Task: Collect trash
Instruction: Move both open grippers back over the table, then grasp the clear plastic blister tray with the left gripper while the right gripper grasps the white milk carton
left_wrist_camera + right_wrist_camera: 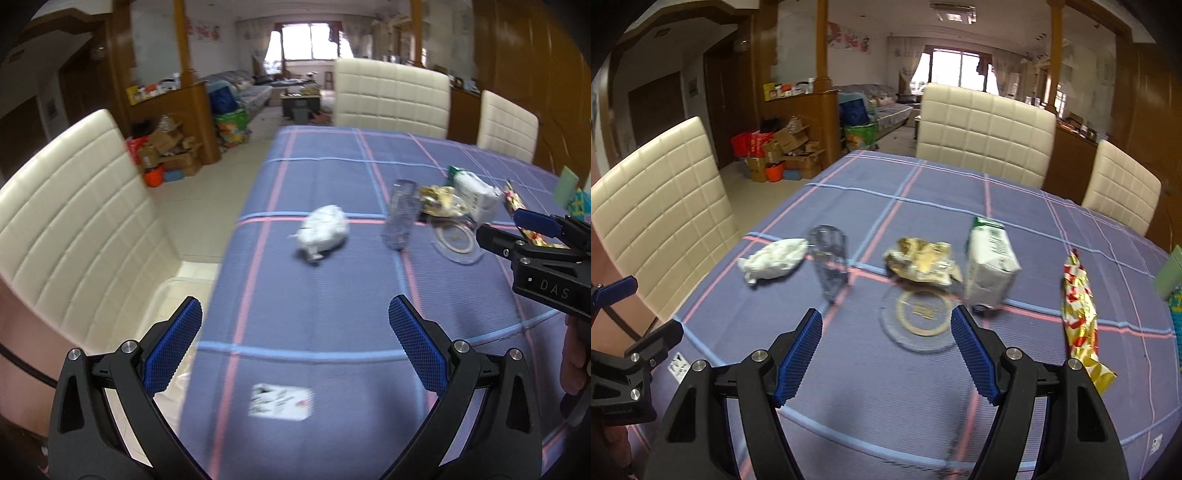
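Observation:
Trash lies on a purple checked tablecloth (923, 413): a crumpled white tissue (774, 260) (324, 232), a clear plastic cup (829, 264) (400, 214) on its side, a crumpled gold wrapper (923, 260) (439, 201), a crushed white and green carton (990, 267) (476, 194), a clear round lid (921, 321) (458, 240) and a red and gold wrapper (1080, 317). My right gripper (886, 354) is open above the cloth, just short of the lid. My left gripper (295, 347) is open near the table's left edge, the tissue ahead of it.
Cream padded chairs stand at the left (661, 206) (74, 229), the far end (986, 133) and the far right (1123, 188). A small printed card (280, 400) lies near the table's front edge. A green box (1171, 269) sits at the right edge.

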A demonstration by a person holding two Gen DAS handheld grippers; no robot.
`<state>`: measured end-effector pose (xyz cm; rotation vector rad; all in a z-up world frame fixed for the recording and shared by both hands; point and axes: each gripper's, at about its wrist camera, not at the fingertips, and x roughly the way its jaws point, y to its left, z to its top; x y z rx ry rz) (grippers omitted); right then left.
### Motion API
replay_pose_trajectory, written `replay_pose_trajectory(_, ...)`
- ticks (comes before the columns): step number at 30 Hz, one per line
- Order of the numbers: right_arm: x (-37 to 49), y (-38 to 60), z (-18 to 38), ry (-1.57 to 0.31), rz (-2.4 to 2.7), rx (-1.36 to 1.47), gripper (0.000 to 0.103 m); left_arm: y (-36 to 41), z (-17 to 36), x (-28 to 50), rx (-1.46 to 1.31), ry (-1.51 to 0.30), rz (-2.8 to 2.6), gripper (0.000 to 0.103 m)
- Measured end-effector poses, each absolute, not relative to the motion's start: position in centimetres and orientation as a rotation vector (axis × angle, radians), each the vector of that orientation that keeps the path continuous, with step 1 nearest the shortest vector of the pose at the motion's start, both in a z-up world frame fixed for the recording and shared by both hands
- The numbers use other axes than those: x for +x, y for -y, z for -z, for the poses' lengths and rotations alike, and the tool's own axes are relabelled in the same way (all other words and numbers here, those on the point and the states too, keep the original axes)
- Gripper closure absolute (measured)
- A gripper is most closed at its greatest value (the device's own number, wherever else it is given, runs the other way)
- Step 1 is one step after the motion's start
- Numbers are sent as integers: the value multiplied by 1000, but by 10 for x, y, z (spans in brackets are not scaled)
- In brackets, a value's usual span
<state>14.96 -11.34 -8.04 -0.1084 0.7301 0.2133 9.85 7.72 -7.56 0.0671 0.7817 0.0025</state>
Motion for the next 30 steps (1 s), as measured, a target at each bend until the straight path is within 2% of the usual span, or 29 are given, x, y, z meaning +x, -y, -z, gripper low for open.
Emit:
replay_pose_trajectory(14,198,175,93,-745,-119,-26,32,-10,89,170,140,-800,99,4)
replay_pose_trajectory(25,232,180,103,-755,-97,-19,33,7,109,220,166,-848,104,14)
replay_pose_trajectory(28,241,179,109,-777,-81,-29,39,5,112,227,164,-856,106,21)
replay_pose_trajectory(30,246,180,113,-798,-77,-32,50,5,115,230,164,-868,112,30)
